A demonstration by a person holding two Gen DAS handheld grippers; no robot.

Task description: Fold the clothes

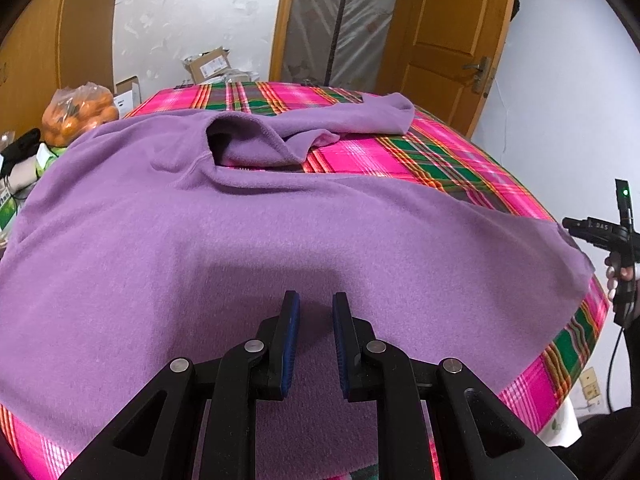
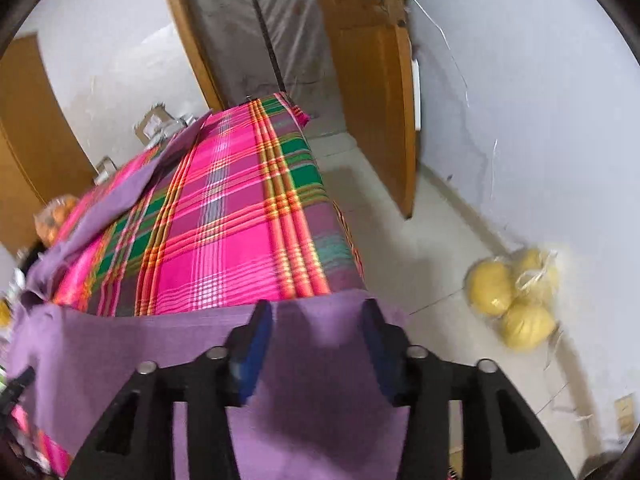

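On plaid bed (image 1: 448, 152), purple sweater (image 1: 200, 240) spread flat, both jaws parted.

The left gripper (image 1: 316, 300) points steeply downward, its blue-padded fingers (image 1: 290, 340) standing a narrow gap apart with nothing between them. The right gripper (image 2: 318, 308) also tilts downward, jaws spread wide, its frame blurred. In the left wrist view, at three o'clock, a hand (image 1: 618, 276) grips the right gripper's black handle, fingers wrapped round it.
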